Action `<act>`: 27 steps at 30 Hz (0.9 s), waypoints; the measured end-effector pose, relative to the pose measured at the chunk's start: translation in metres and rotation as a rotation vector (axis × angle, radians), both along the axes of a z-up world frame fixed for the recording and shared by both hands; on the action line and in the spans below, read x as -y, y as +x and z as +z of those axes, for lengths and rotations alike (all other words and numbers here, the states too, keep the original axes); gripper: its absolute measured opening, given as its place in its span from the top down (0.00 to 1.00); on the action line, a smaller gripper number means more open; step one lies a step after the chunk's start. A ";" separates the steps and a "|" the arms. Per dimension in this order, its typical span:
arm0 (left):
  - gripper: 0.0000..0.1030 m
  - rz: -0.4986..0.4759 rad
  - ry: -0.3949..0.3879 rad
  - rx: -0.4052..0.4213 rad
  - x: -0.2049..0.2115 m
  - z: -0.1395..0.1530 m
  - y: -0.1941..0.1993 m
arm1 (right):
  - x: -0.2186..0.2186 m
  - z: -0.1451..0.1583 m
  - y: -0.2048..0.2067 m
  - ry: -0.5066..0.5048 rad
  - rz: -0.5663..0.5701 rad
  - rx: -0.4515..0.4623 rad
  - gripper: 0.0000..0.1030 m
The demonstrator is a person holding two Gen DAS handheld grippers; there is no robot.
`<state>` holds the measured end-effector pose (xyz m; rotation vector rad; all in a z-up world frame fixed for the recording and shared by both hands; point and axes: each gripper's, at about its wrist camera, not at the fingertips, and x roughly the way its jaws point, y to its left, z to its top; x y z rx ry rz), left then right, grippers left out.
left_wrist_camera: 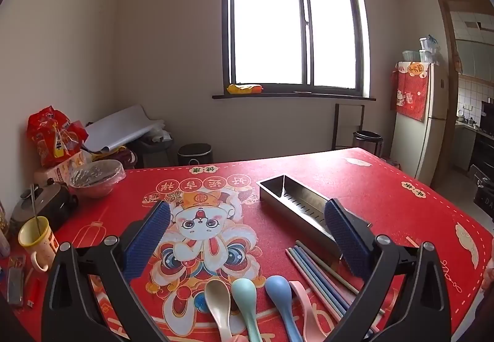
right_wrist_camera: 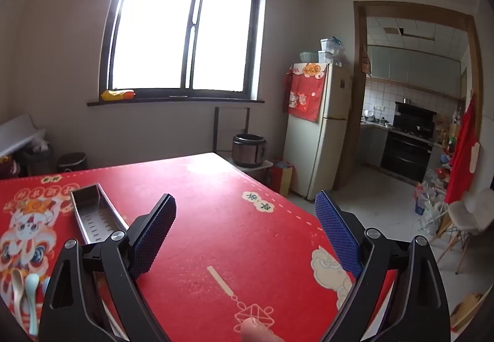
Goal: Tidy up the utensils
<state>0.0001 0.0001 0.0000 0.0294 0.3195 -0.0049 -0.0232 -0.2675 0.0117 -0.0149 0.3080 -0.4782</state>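
Left wrist view, nearest first: your left gripper [left_wrist_camera: 247,237] stood spread wide above the desk [left_wrist_camera: 386,206], nothing between its blue pads. Just beyond its base lay four spoons side by side, bowls pointing away from you: a beige spoon [left_wrist_camera: 218,298], a green spoon [left_wrist_camera: 245,295], a blue spoon [left_wrist_camera: 278,289] and a pink spoon [left_wrist_camera: 304,305]. Touching the pink spoon's right flank lay a bundle of pastel chopsticks [left_wrist_camera: 311,268], slanted toward the right finger and partly hidden under it. Beyond the chopsticks sat the steel utensil tray [left_wrist_camera: 287,196], long and narrow, slotted at its floor, empty as far as you could see, its near end behind the right pad. At the desk's left edge you had a yellow mug [left_wrist_camera: 37,241] with a metal stick standing in it, a lighter [left_wrist_camera: 34,291] near it, then a covered pink bowl [left_wrist_camera: 94,179] and red snack bags [left_wrist_camera: 51,138] farther back. The window [left_wrist_camera: 293,23] closed off the far wall.

Right wrist view, nearest first: a fingertip [right_wrist_camera: 253,331] showed at the bottom edge. Your right gripper [right_wrist_camera: 247,230] was likewise spread wide and empty, over bare red cloth. The tray [right_wrist_camera: 92,212] lay to its left, behind the left finger; two spoon bowls showed at the lower left. A fridge [right_wrist_camera: 324,132] stood past the desk's far corner.
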 end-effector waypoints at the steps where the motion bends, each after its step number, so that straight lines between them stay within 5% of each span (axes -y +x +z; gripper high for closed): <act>1: 0.05 0.002 0.001 0.001 0.000 0.000 0.000 | 0.000 0.000 0.000 0.000 0.001 0.000 0.14; 27: 0.05 -0.005 0.010 -0.005 0.005 -0.001 -0.004 | 0.005 0.000 -0.003 0.005 0.000 -0.015 0.14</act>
